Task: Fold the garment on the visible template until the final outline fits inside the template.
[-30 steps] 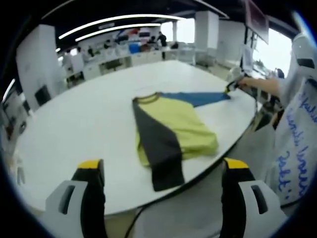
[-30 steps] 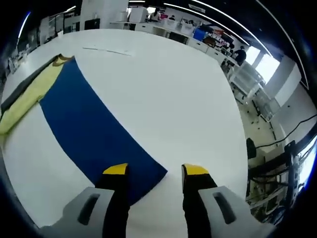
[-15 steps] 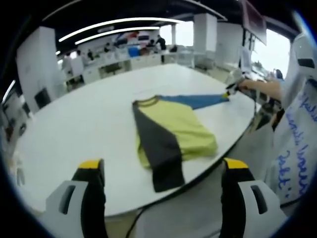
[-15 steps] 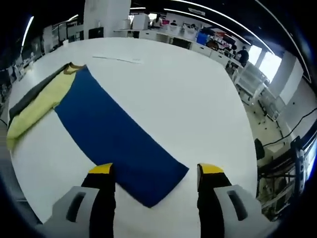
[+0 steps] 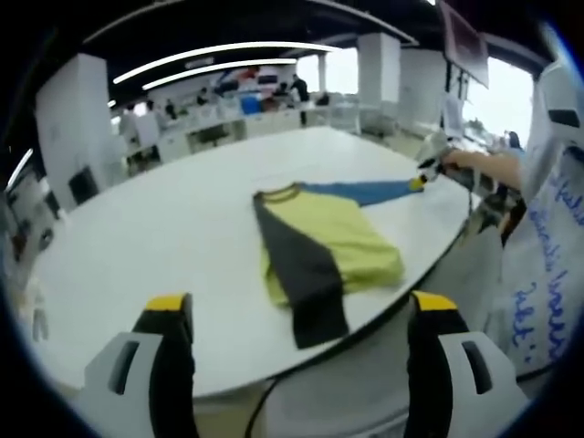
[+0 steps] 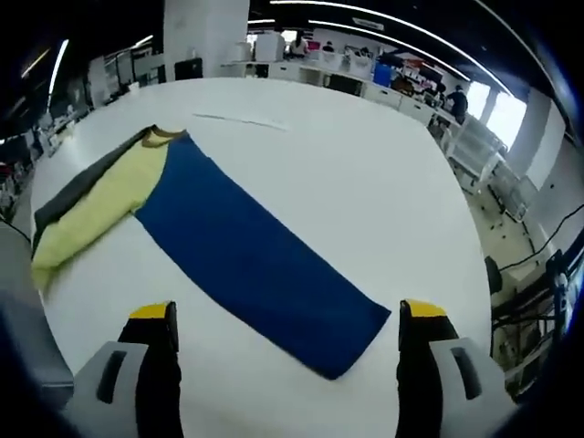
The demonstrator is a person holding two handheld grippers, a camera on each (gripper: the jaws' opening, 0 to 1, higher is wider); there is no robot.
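Garment [image 5: 324,245] lies flat on the white counter [image 5: 164,237], near its edge: a yellow body, a dark sleeve folded down one side, and a blue sleeve [image 6: 260,260] stretched straight out. My right gripper [image 6: 287,333] hangs above that blue sleeve's end, jaws spread wide and holding nothing. My left gripper [image 5: 301,315] hovers off the counter's edge, jaws likewise released.

Yellow-green garment [image 5: 333,239] flat on the white table, dark sleeve folded across, blue sleeve [image 6: 255,260] stretched out.
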